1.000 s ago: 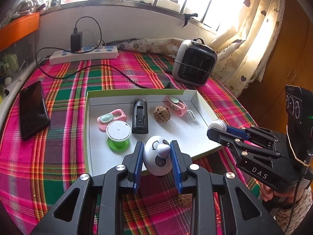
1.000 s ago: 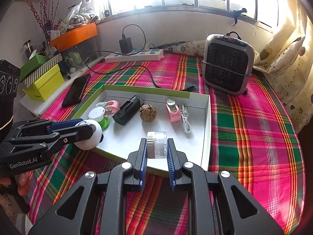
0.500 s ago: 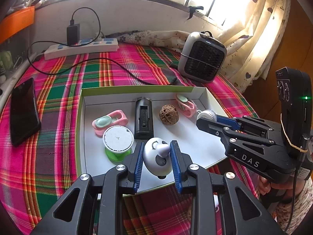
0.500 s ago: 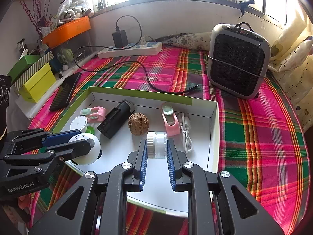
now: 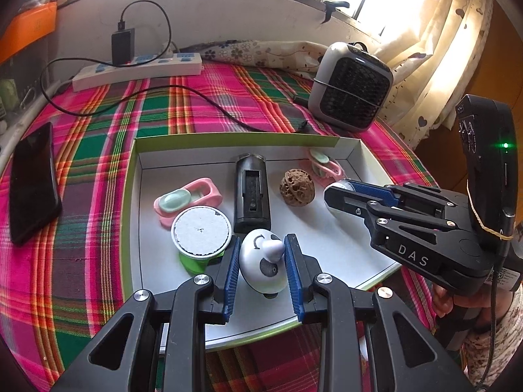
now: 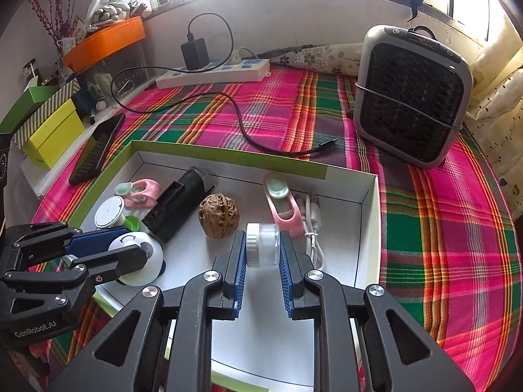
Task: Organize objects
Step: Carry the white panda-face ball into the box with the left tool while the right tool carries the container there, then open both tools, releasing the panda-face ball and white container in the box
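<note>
Over the tray (image 5: 132, 196), both grippers carry something. The left gripper (image 5: 263, 263) clamps a white egg toy (image 5: 261, 268) between its blue pads, low above the tray's near-left part, just beside the spool (image 5: 201, 232) and the black holder (image 5: 251, 192). The right gripper (image 6: 261, 254) pinches a small clear jar (image 6: 263, 245) by its sides, above the tray floor near the walnut (image 6: 218, 215) and the pink clip (image 6: 282, 205) with its white cable (image 6: 312, 225).

Bare white floor lies in the tray's near-right part, in front of both loads; the far row is filled by a second pink clip (image 5: 188, 197), the holder, the walnut and the clip at the right wall. The tray's near edge passes under the left gripper's fingers. Outside the tray, a phone (image 5: 32, 179) lies well off to the left, a heater (image 5: 349, 86) stands beyond the far right corner, and a power strip (image 5: 137, 70) with its trailing cord (image 5: 209, 104) sits by the wall.

Against a second ago, both grippers have advanced from the near edge to well inside the tray, and the grips are unchanged.
</note>
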Motion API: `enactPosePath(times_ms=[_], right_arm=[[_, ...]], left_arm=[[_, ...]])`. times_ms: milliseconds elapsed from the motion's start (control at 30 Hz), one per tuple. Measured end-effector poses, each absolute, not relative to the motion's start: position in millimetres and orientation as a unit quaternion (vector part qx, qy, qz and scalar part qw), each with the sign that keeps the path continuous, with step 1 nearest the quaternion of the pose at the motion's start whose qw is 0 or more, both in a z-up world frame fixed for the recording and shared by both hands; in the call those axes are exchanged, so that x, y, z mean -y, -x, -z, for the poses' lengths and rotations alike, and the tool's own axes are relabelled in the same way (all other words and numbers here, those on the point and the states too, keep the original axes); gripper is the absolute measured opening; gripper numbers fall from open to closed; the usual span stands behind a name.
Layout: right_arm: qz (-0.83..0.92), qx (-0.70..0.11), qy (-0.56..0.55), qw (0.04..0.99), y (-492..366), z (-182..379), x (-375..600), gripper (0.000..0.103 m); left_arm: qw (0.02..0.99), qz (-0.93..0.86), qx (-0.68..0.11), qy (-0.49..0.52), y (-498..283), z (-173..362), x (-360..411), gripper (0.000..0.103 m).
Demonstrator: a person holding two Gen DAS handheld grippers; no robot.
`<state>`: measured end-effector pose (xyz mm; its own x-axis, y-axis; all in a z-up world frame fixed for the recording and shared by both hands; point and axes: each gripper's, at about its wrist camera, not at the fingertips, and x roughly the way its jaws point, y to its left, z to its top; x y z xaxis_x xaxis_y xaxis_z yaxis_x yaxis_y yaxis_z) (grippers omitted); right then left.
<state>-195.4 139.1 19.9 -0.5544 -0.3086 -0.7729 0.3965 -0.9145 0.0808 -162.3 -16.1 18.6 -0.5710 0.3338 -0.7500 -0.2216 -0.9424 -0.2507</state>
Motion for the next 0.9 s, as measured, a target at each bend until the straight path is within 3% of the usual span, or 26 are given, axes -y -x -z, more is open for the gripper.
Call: enactPosePath(times_ms=[900], right_arm=[[0.886,-0.060,-0.419,0.191,201.2,-17.6,-139.5,0.021]], left_arm=[[0.150,-0.883,0.056,0.442,168.2,-15.4,12.8,0.031]])
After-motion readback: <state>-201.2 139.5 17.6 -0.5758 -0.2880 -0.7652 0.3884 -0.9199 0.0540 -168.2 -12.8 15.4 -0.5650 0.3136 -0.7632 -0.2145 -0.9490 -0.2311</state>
